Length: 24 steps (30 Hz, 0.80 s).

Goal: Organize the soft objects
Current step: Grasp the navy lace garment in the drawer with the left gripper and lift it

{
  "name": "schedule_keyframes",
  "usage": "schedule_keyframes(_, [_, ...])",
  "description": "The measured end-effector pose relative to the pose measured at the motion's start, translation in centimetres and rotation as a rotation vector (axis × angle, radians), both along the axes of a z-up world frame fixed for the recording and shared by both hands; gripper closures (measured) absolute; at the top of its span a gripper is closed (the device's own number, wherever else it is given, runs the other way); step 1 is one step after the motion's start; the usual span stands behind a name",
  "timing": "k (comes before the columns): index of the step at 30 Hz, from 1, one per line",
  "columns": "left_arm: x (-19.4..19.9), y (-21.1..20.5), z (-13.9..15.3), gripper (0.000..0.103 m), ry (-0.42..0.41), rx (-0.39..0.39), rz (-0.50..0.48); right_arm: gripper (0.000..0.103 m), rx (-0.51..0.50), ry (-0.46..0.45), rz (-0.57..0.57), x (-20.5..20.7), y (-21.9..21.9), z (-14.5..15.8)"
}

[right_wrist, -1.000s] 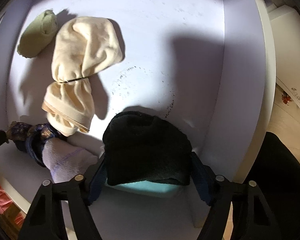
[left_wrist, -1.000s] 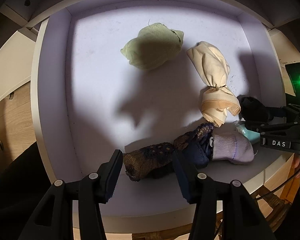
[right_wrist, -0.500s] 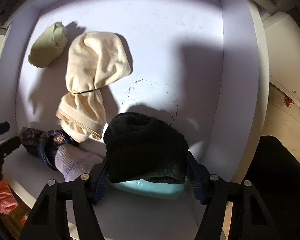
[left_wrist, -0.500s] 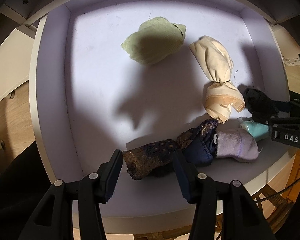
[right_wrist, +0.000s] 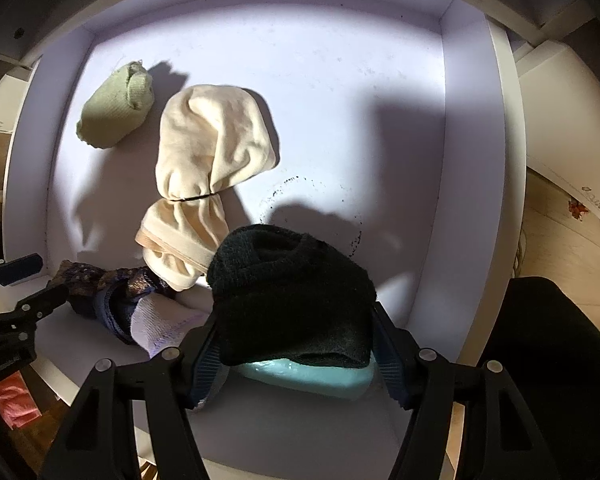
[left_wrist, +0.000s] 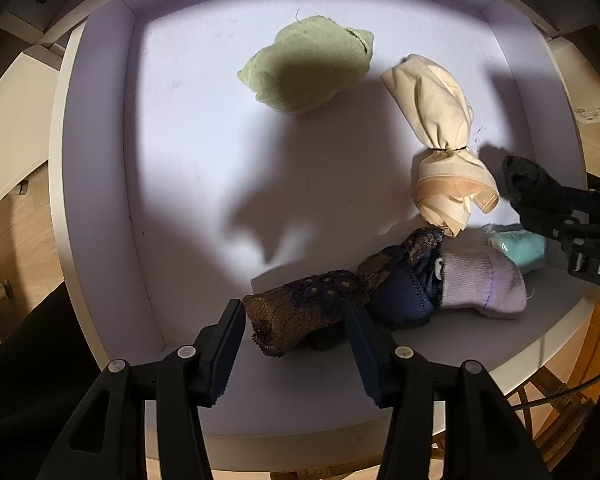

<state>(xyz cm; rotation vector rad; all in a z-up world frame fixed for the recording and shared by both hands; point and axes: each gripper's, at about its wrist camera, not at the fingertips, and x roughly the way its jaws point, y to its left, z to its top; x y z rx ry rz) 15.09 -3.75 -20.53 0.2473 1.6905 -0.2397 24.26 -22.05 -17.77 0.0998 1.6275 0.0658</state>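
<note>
A white drawer (left_wrist: 96,160) holds several soft bundles. My left gripper (left_wrist: 294,320) points down at the front, shut on the end of a dark lace cloth (left_wrist: 300,308) that lies against a navy piece (left_wrist: 400,296) and a lavender sock (left_wrist: 480,284). My right gripper (right_wrist: 294,340) is shut on a rolled black sock (right_wrist: 292,288), held a little above a teal item (right_wrist: 308,374). In the left wrist view the black sock (left_wrist: 528,176) hangs at the right edge. A green sock bundle (left_wrist: 308,72) and a tied cream cloth (left_wrist: 440,120) lie farther back.
The drawer's walls (right_wrist: 472,160) close in both sides and the back. Bare drawer floor (left_wrist: 188,152) spreads left of the bundles. Wooden flooring (right_wrist: 560,248) shows beyond the right wall. A dark sleeve (left_wrist: 28,360) fills the lower left.
The right gripper has risen with the black sock, its jaws squeezing in slightly, so the drawer looks farther away. The left gripper and the lace cloth have stayed put.
</note>
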Motion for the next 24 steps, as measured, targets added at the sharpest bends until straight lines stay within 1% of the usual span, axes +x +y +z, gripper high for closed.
schedule_keyframes(9, [-0.7, -0.6, -1.8, 0.051, 0.034, 0.026, -0.026, 0.035, -0.002, -0.035, -0.005, -0.4, 0.2, 1.9])
schedule_keyframes(14, [-1.1, -0.2, -3.3, 0.05, 0.043, 0.028, -0.014, 0.035, 0.005, -0.041, -0.012, -0.8, -0.4, 3.1])
schedule_keyframes(15, [-1.1, 0.0, -3.5, 0.05, 0.047, 0.03, -0.013, 0.035, 0.004, -0.041, -0.014, -0.9, -0.6, 3.1])
schedule_keyframes(17, [-0.8, 0.2, -4.0, 0.04, 0.053, 0.038, -0.019, 0.035, 0.006, -0.04, -0.016, -0.7, -0.9, 3.5])
schedule_keyframes(19, [-0.7, 0.1, -4.4, 0.039, 0.045, 0.04, -0.024, 0.035, 0.008, -0.041, -0.021, -0.7, -1.1, 3.5])
schedule_keyframes(22, [-0.3, 0.4, -5.0, 0.039, 0.038, 0.027, 0.0, 0.035, 0.009, -0.042, -0.024, -0.8, -1.0, 3.0])
schedule_keyframes(23, [-0.2, 0.6, -5.2, 0.036, 0.028, 0.028, 0.001, 0.035, 0.009, -0.042, -0.025, -0.8, -1.1, 3.0])
schedule_keyframes(24, [0.1, 0.7, -5.2, 0.036, 0.006, 0.036, 0.001, 0.035, 0.009, -0.04, -0.026, -0.8, -1.2, 3.0])
